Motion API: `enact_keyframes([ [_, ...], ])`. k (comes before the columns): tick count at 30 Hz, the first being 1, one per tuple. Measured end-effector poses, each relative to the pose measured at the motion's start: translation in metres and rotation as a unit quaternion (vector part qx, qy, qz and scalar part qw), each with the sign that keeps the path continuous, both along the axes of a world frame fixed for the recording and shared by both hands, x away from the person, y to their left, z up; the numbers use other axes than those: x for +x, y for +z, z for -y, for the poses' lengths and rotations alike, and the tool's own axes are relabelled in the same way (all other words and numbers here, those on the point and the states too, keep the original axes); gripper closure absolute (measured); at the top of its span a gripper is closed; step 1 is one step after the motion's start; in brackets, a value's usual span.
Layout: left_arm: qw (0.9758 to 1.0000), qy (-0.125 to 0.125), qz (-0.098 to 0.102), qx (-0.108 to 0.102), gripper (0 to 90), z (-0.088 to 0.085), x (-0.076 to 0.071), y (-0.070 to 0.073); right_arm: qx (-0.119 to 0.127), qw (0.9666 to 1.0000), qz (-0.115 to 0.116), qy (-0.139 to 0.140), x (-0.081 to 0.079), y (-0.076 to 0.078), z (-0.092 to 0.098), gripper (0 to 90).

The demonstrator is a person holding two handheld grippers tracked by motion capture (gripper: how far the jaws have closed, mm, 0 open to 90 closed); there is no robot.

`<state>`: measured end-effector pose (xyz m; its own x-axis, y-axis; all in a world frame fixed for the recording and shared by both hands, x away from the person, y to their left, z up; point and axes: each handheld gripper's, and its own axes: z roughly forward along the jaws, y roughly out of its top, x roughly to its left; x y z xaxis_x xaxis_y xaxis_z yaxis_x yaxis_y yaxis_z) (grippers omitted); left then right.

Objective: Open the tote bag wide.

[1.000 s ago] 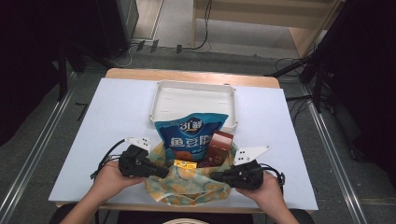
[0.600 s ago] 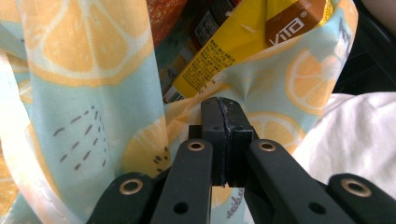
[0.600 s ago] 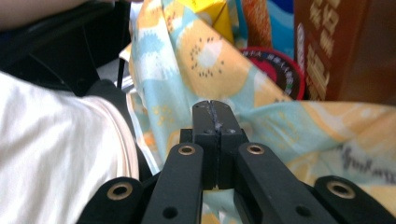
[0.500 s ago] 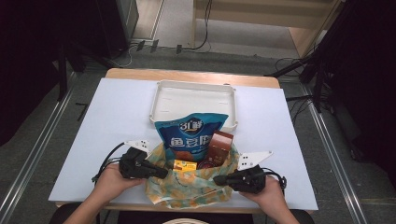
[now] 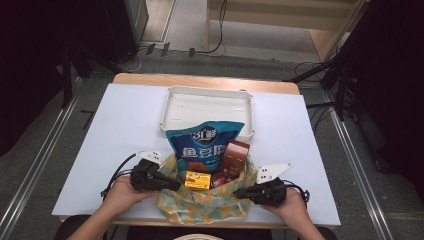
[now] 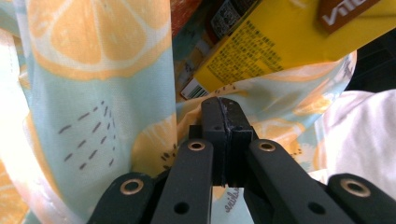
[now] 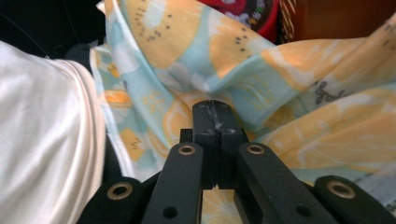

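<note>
Lemon-print cloth bag [image 5: 200, 207] between two grippers
Left gripper [image 6: 225, 108] and right gripper [image 7: 212, 111] have jaws pressed together at the bag's sides; whether cloth is pinched is unclear.

White tray [image 5: 206, 107] on white table [image 5: 125, 130], metal floor rails [image 5: 35, 165]

We cannot see whether any cloth of the lemon-print bag [image 5: 200, 207] lies pinched between the closed jaws of the left gripper [image 6: 225, 108] or the right gripper [image 7: 215, 112]; in both gripper views the jaw faces meet with the fabric just behind them. The blue snack packet [image 5: 202, 145] has its lower part sunk in the bag, as do the brown carton [image 5: 235, 156] and the yellow box [image 5: 196, 180]. In the left gripper view the yellow box runs off the top edge, its print too small to read.
</note>
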<state>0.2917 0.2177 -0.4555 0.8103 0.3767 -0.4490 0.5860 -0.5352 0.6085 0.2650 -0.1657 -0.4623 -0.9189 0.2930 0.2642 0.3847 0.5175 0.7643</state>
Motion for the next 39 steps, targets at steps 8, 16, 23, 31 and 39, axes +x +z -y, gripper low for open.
enact_keyframes([
  [8, 0.9999, 0.006, -0.009, -0.011, 90.0, -0.001, 0.006, -0.008, 0.0, 0.9999, -0.008, 0.012, 0.016, -0.011, 0.001, 90.0],
  [16, 0.9999, 0.004, -0.01, -0.006, 90.0, 0.001, 0.01, -0.013, -0.014, 0.9991, -0.015, 0.036, 0.031, -0.022, 0.0, 90.0],
  [23, 0.9998, 0.004, -0.009, 0.018, 90.0, 0.004, 0.009, -0.017, -0.028, 0.9988, -0.022, 0.033, 0.032, -0.025, 0.0, 90.0],
  [31, 0.9999, -0.001, -0.01, 0.013, 90.0, 0.002, 0.003, -0.007, -0.004, 0.9985, -0.053, 0.013, 0.022, -0.007, 0.012, 90.0],
  [39, 0.9999, -0.001, -0.007, 0.009, 90.0, 0.001, 0.001, 0.001, 0.028, 0.9985, -0.044, 0.017, 0.01, 0.025, 0.013, 90.0],
])
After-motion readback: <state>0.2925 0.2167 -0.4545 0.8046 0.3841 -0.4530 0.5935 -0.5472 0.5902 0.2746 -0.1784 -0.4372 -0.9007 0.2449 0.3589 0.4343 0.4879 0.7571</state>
